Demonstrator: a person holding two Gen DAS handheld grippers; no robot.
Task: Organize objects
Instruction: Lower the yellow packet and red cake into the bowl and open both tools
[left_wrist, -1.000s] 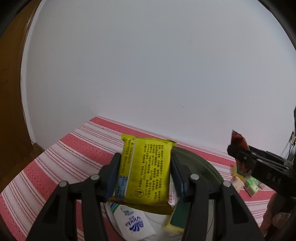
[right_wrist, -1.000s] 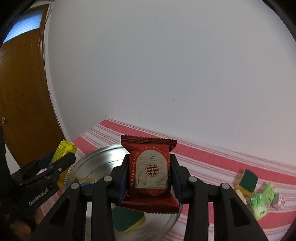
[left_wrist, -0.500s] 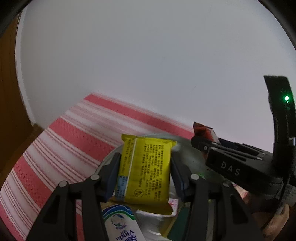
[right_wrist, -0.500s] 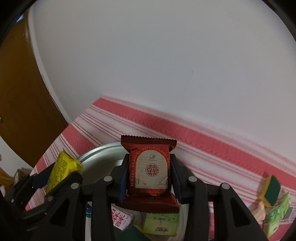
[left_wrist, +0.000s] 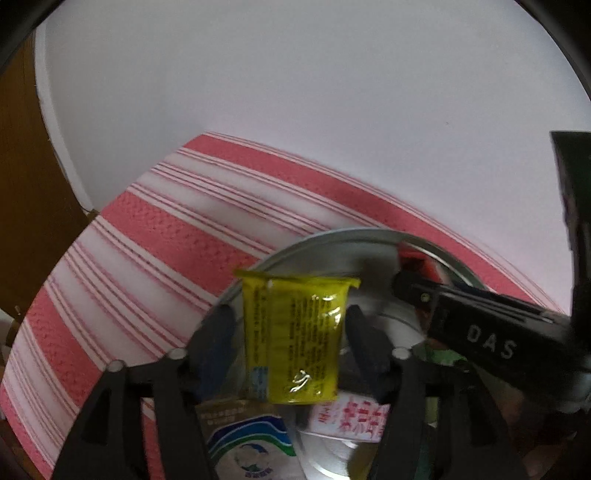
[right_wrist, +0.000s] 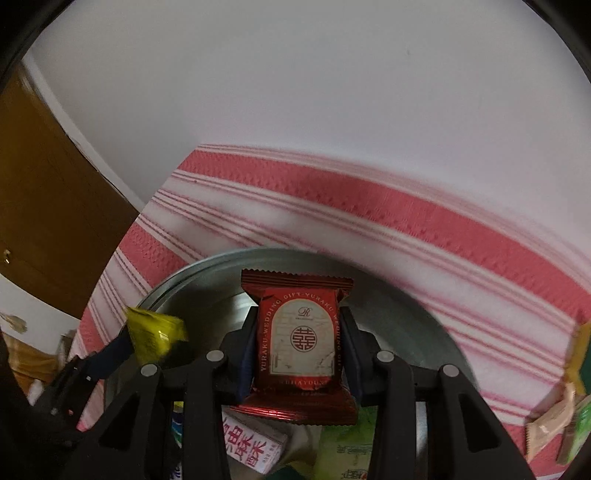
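My left gripper (left_wrist: 291, 325) has its jaws spread wider than the yellow snack packet (left_wrist: 295, 339) between them, with gaps on both sides. The packet hangs over the round metal tin (left_wrist: 332, 240). My right gripper (right_wrist: 299, 343) is shut on a red wedding-gift snack packet (right_wrist: 301, 343) and holds it over the same tin (right_wrist: 207, 266). The right gripper also shows in the left wrist view (left_wrist: 417, 284), and the yellow packet in the right wrist view (right_wrist: 155, 332).
The tin holds a white and blue tissue pack (left_wrist: 251, 450), a white packet with red characters (right_wrist: 251, 446) and a green packet (right_wrist: 343, 446). More small packets (right_wrist: 561, 417) lie on the red-and-white striped cloth (right_wrist: 369, 214) at the right. A brown door (right_wrist: 44, 221) stands left.
Both grippers have come lower and further over the tin. My left jaws have spread apart from the yellow packet. The right gripper still holds the red packet.
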